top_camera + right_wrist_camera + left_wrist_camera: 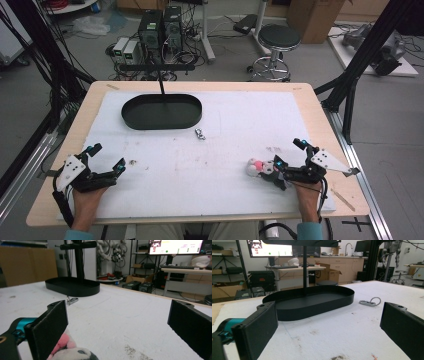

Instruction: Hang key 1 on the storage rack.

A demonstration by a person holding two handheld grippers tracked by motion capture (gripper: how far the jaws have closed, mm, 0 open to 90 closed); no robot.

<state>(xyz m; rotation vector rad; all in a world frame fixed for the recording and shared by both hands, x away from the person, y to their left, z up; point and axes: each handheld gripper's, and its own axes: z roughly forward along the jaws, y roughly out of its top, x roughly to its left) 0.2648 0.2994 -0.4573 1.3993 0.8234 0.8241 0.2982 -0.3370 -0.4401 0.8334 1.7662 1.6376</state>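
Nearest the person, at roughly 4 o'clock on the white foam table cover (pixel 225 150), the right gripper (pixel 289 159) rests low with its jaws spread wide, gripping nothing. A small soft plush toy in pink, white and grey (pixel 257 167) lies touching the left jaw tip; in the right gripper view the same toy (pixel 68 351) sits against the outer lower edge of the left pad, not between the pads. At about 8 o'clock, the left gripper (pixel 106 159) is likewise fully open and empty, hovering close over the cover, with a small dark speck (pixel 133 162) just beside it.

Farther out, near the table centre, a small silver metal clip (pixel 200 133) lies loose. Beyond it, at 11 o'clock, stands the black oval metal tray (pixel 145 120) with its upright black post and crossbar (pixel 161 75).

Assessment: the plush toy appears to be the item being approached. Risk one: closing now would likely pinch air or shove the toy aside, since it sits off the jaw gap. Risk two: a grip on a loose limb could let it slip during carriage. Risk three: the crossbar may obstruct a high approach to the tray.
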